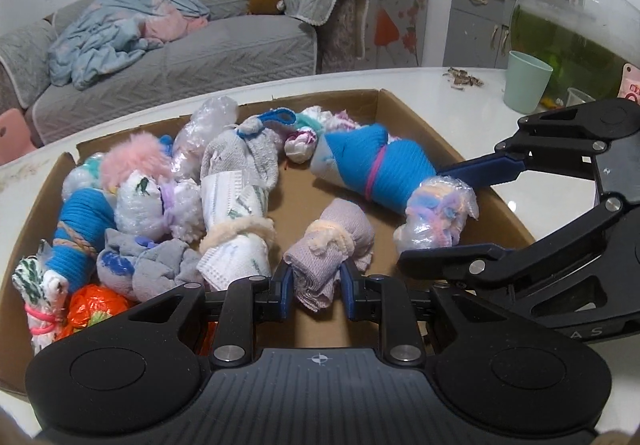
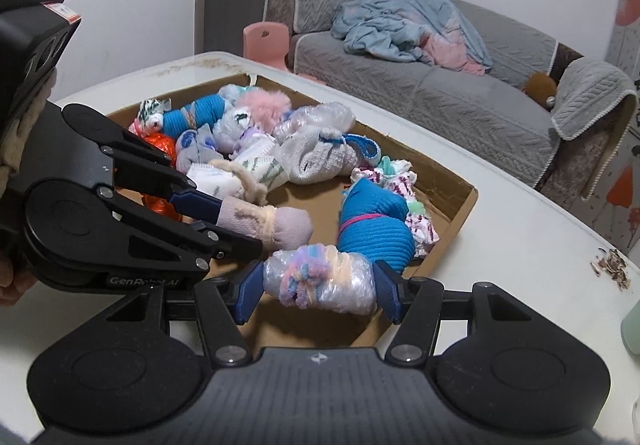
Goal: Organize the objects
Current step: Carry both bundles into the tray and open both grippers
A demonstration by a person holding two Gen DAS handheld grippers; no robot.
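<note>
Here, lilac roll [image 1: 326, 245] lengthwise in left jaws, plastic-wrapped bundle [image 2: 320, 277] crosswise in right.

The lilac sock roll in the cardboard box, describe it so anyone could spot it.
On the white table sits an open cardboard box of bundles. Near its front edge the left hand-held gripper pinches the lilac sock roll, the only pale purple one, tied with cream fuzzy yarn.

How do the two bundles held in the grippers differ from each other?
The left gripper holds a lilac sock roll, bare knit; the right gripper holds a plastic-wrapped bundle showing pastel yarn inside. The sock roll is tied with a cream fuzzy band; the bundle shows no band. The left jaws stand narrower than the right. Both are gripped over the cardboard box.
</note>
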